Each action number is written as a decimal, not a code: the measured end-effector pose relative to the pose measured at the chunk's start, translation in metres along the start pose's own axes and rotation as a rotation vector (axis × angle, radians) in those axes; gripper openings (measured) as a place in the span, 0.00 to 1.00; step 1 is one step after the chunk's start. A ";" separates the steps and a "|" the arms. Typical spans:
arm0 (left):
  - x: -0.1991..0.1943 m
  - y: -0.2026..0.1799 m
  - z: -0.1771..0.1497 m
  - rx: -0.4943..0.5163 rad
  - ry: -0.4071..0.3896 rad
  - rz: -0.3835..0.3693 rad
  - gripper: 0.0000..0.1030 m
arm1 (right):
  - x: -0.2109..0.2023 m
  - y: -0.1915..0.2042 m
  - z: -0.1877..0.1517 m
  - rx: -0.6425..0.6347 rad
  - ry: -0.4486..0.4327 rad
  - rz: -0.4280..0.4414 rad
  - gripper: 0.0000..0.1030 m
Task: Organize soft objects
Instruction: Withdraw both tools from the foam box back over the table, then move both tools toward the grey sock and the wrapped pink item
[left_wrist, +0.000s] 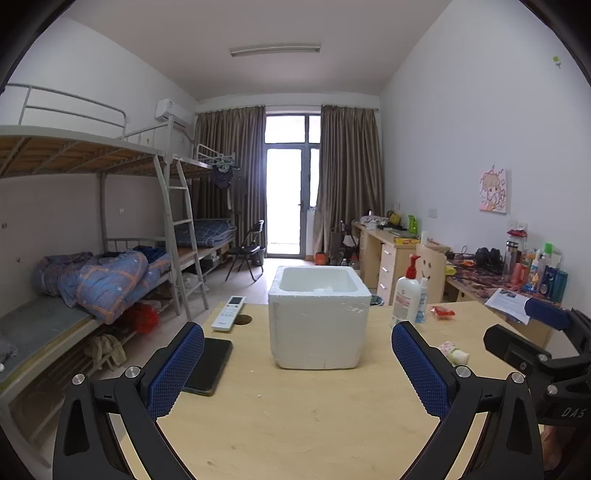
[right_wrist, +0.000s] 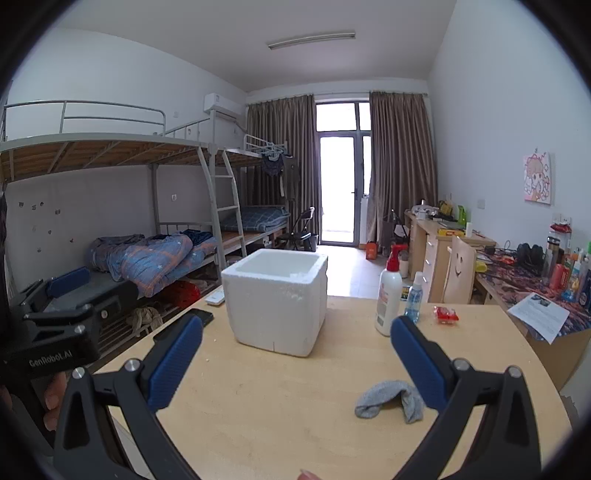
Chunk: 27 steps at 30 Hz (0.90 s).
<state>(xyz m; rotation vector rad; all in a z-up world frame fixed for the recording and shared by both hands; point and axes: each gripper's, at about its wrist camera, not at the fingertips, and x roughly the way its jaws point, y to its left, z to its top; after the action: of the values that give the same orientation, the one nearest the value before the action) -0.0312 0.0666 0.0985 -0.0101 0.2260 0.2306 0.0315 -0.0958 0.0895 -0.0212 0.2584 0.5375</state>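
Foam box (left_wrist: 319, 317) stands mid-table (left_wrist: 295, 413), open top; something pale inside, unidentifiable. Judged early stage: grey sock (right_wrist: 389, 402) lies loose on table near right hand-held gripper (right_wrist: 295, 363); small floral soft item (left_wrist: 453, 352) loose right of box. Left hand-held gripper (left_wrist: 297, 365) fingers apart, empty; right likewise apart, empty. Wood-tone table also carries phone (left_wrist: 210, 365), remote (left_wrist: 228, 313), lotion bottle (left_wrist: 406, 297). Dormitory room, bunk beds (left_wrist: 92, 206) left.

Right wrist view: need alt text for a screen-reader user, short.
The open right gripper hovers over a light wooden table, empty, with a crumpled grey sock lying by its right finger. Ahead stands an open white foam box, a pump bottle and small spray bottle to its right. The left gripper shows at the left edge, a bunk-bed room behind.
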 end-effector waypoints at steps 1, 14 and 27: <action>-0.002 -0.001 -0.002 -0.002 -0.002 -0.004 0.99 | -0.002 0.000 -0.002 0.001 -0.003 -0.004 1.00; -0.013 -0.008 -0.036 -0.021 -0.054 -0.035 0.99 | -0.029 0.000 -0.040 -0.020 -0.084 -0.067 1.00; 0.006 -0.005 -0.068 -0.047 -0.020 -0.043 0.99 | -0.023 -0.005 -0.079 -0.018 -0.084 -0.111 1.00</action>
<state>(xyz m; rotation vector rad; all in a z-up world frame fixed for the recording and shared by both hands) -0.0394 0.0611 0.0312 -0.0587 0.2007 0.1935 -0.0039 -0.1186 0.0185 -0.0301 0.1698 0.4293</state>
